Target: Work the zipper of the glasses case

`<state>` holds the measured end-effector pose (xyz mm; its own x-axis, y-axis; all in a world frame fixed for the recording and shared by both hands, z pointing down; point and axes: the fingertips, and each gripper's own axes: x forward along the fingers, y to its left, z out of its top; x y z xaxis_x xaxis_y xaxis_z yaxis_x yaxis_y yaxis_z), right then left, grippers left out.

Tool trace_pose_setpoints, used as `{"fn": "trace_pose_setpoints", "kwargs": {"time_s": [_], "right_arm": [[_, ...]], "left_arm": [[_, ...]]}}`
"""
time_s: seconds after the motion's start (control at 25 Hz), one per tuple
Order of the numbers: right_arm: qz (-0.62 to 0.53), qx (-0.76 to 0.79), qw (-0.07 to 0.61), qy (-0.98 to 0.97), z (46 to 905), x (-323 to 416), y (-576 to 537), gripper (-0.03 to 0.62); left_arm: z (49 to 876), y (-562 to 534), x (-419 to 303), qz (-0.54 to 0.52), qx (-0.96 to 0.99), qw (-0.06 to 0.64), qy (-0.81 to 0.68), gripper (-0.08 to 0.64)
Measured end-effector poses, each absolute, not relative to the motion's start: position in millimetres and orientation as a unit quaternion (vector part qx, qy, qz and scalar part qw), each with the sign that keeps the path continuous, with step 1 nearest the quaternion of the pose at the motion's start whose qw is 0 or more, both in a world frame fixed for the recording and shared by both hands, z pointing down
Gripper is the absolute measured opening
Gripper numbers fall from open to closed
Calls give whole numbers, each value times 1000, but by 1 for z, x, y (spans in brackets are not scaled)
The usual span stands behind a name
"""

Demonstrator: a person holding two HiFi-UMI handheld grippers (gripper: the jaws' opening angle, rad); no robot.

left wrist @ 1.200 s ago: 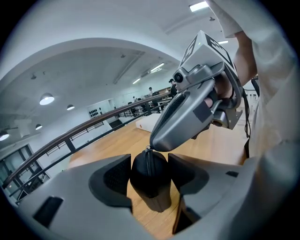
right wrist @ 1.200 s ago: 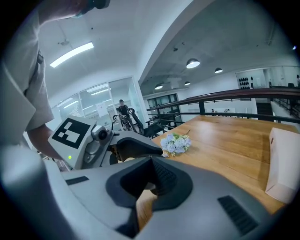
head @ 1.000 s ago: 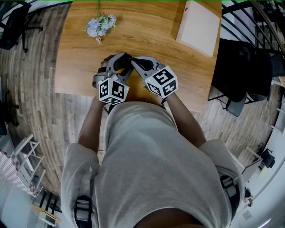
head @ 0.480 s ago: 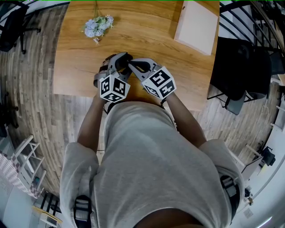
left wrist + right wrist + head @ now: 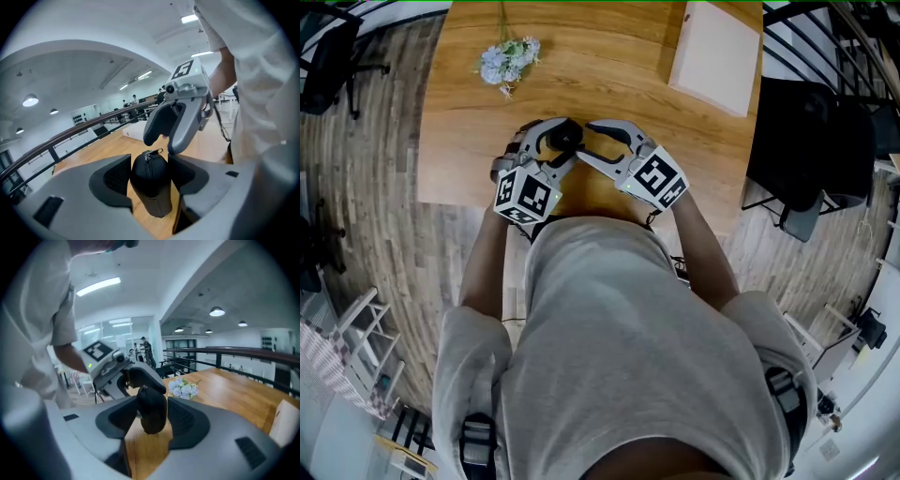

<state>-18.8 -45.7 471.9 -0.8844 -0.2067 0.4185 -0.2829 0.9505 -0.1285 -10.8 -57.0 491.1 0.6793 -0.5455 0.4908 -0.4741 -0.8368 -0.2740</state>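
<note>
The left gripper clamped the black glasses case low in the centre of its view, long axis up the frame, zipper pull topmost, just under the right gripper, whose jaws were opening loosely around that end.

In the head view the glasses case is mostly hidden from sight.

Glasses case: black cloth, matt, slightly textured. Table: wood, smooth, low sheen, visible grain. Box at 1 o'clock: white, matt, smooth.
</note>
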Motion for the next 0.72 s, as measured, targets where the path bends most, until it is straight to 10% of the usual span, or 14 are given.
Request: {"fn": "trace_pose_setpoints", "kwargs": {"time_s": [0.28, 0.72], "right_arm": [[-2, 49, 306, -951, 501, -2, -43, 233], [7, -5, 268, -964, 515, -41, -34, 257]], "left_arm": [[471, -43, -17, -271, -940, 58, 200, 256], [455, -36, -6, -257, -951, 61, 162, 255]]}}
